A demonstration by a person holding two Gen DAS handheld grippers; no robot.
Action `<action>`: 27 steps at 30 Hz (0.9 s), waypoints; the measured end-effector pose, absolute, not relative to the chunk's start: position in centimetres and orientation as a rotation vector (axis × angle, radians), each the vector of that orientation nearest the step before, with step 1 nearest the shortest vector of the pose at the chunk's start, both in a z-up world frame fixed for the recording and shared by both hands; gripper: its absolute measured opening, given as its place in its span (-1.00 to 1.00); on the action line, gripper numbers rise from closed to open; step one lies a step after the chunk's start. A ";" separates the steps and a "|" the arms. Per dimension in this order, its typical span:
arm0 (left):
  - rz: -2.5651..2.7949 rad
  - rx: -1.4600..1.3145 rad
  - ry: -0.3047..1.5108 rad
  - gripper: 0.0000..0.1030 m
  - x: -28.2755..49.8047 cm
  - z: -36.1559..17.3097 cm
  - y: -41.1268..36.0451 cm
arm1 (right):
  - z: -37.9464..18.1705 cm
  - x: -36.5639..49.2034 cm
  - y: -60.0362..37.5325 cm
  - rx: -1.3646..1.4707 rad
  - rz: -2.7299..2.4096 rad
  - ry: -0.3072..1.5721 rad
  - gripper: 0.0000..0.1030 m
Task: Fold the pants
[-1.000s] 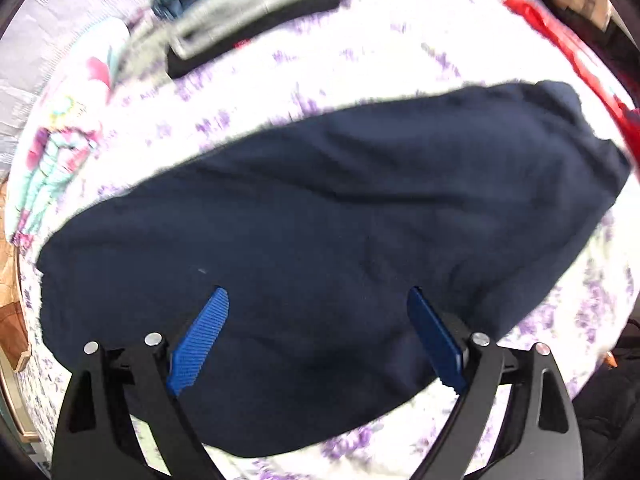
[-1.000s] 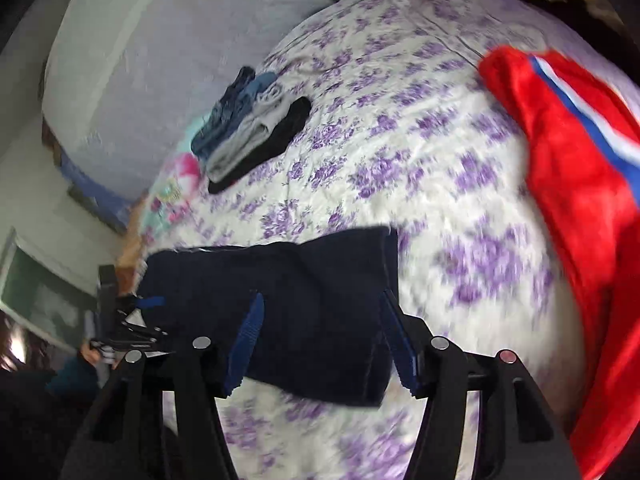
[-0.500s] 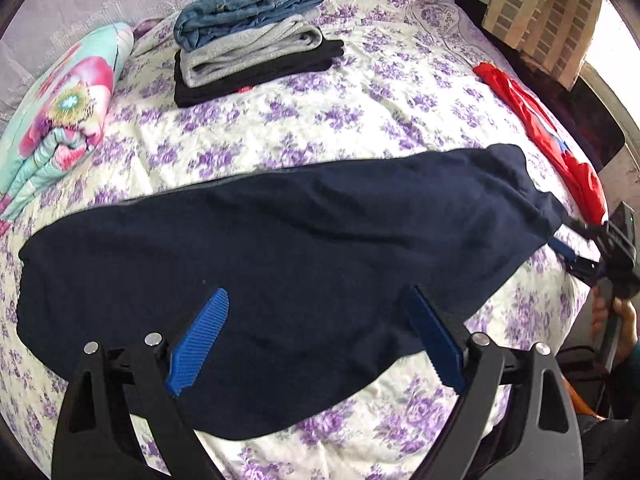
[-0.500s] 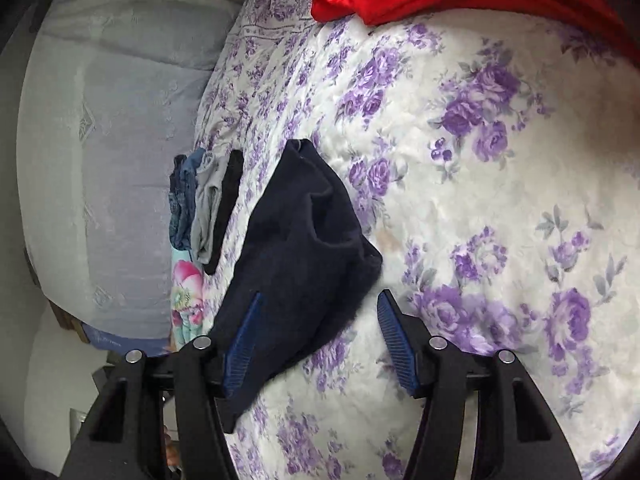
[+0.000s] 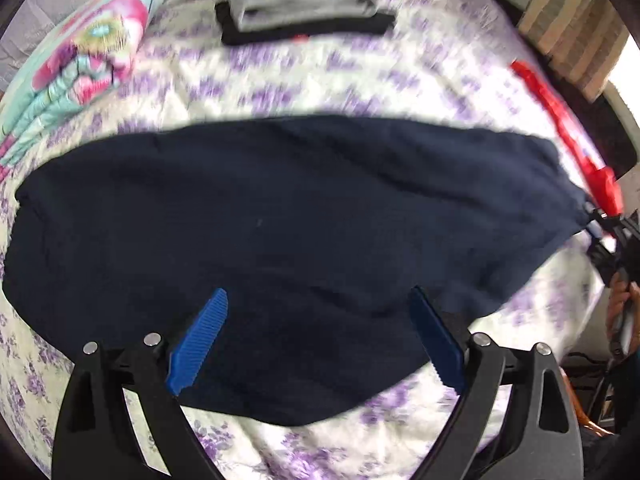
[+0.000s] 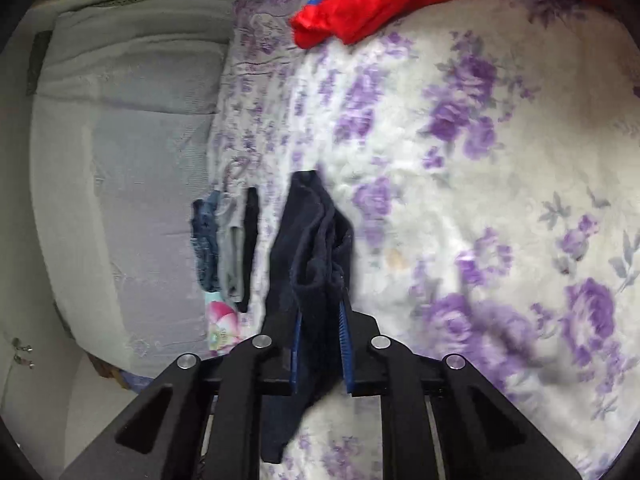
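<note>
The navy pants (image 5: 288, 232) lie spread lengthwise across the floral bedspread (image 5: 420, 92), a long dark band running from the left edge of the left wrist view to its right side. Their right end is bunched into a point where the right gripper (image 6: 320, 320) has hold of it. In the right wrist view that end of the pants (image 6: 312, 240) rises in folds between the blue pads (image 6: 345, 332), which press on the cloth from both sides; the jaws have just been closing, and now they clamp the fabric, with a strip of it hanging down past the fingers.

The left gripper (image 5: 320, 332) hovers above the near edge of the pants, around the middle of their length. Its two blue pads (image 5: 200, 336) stand wide apart with only the flat cloth below them, pinching nothing.

Beyond the pants, toward the head of the bed, sits a stack of folded clothes (image 5: 304, 4): denim on top, grey in the middle, black at the bottom. To its left lies a folded blanket with a pink and turquoise pattern (image 5: 80, 64). A red garment (image 6: 380, 0) with a blue and white stripe lies crumpled on the bedspread past the right end of the pants. At the right edge of the left wrist view the person's hand (image 5: 620, 312) holds the right gripper's handle.
</note>
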State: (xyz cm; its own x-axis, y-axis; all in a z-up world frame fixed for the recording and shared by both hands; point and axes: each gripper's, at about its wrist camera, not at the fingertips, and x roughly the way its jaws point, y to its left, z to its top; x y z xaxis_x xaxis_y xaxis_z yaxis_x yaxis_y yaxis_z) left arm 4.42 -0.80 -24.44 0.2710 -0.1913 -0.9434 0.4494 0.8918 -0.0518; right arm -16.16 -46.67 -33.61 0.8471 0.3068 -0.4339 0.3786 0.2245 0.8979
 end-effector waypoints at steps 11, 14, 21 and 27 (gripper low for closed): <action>-0.421 0.205 1.077 0.72 4.3 -20.2 6.1 | -22.6 -12.7 -42.6 1.056 -0.103 0.589 -0.72; -0.365 0.132 1.021 0.72 4.2 -17.9 11.1 | -17.6 -8.3 -37.3 0.866 -0.018 0.611 -0.72; -0.260 -0.003 1.046 0.72 2.9 -17.8 20.4 | -16.9 2.0 -17.8 0.459 0.301 0.821 -0.72; -0.226 -0.026 1.107 0.72 1.9 -20.1 23.3 | -25.2 4.1 -8.2 0.237 0.354 1.088 -0.73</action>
